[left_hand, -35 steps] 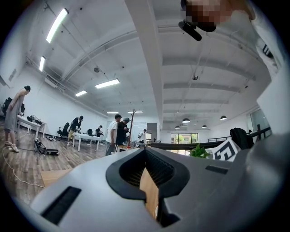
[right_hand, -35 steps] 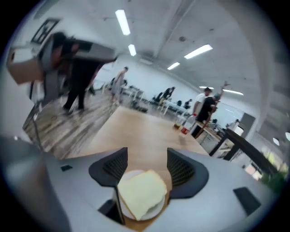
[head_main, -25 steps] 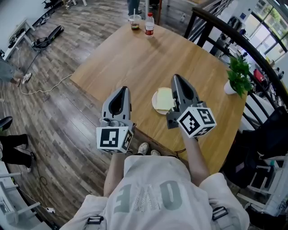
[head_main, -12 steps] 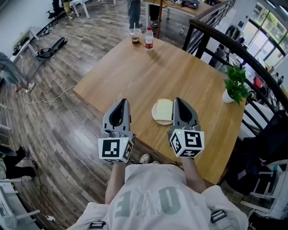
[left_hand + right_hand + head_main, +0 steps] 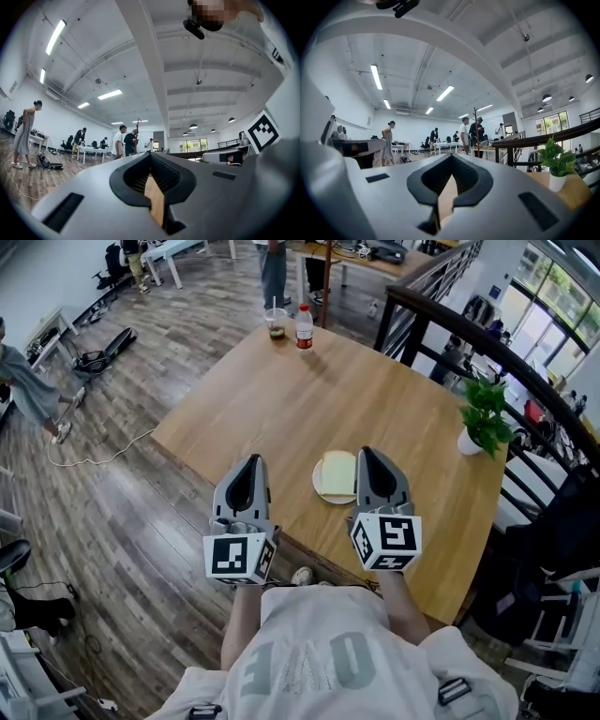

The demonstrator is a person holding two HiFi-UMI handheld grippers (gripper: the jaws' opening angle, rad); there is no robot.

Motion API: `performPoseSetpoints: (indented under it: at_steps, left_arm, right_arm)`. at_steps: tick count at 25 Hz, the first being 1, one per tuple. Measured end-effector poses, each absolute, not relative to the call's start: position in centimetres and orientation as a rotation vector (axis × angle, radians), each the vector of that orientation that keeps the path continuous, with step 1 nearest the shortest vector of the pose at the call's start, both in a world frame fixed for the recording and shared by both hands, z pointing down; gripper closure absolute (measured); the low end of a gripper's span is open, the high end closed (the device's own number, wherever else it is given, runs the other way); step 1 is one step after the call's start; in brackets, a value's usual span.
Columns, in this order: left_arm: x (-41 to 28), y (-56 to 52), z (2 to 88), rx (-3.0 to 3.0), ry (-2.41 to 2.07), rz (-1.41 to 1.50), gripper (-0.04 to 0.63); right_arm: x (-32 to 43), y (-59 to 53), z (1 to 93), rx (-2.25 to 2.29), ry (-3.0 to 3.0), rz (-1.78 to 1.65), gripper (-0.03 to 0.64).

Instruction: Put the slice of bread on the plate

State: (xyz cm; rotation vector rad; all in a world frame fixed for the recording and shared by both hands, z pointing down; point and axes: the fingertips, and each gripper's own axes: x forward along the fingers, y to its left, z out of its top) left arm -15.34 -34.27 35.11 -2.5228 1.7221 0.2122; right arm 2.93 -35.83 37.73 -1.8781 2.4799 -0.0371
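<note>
1. the right edge of the plate [image 5: 322,486] and of the slice of bread [image 5: 339,472] is being covered by the right tongs [image 5: 367,454] in the head view.
2. in both gripper views the bread and plate are being hidden by the tongs' own bodies; only a narrow strip of wood is being shown through each opening.
3. the left tongs [image 5: 248,460] are being held over the near edge of the bench [image 5: 281,399], with the jaws brought together at the tips and nothing being gripped [image 5: 151,153].
4. the right tongs [image 5: 451,155] are likewise being held with the jaws together and nothing between them, just beside the plate.
5. one slice of bread is being carried flat on one plate, near the bench's near edge, between the two tongs.
6. one bottle [image 5: 304,327] and one cup [image 5: 275,322] are being kept side by side at the far edge of the bench, and one potted plant [image 5: 483,413] at its right side.
7. several persons [image 5: 387,140] are being seen far off, too small to be counted surely.
</note>
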Motion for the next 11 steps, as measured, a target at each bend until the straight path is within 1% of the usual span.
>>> performPoseSetpoints:
  at_steps: [11]
  left_arm:
    - [-14.0,-34.2,34.5,-2.550,1.670,0.222,0.588]
  right_arm:
    - [3.9,-35.5,37.4,-1.922,2.464,-0.008,0.600]
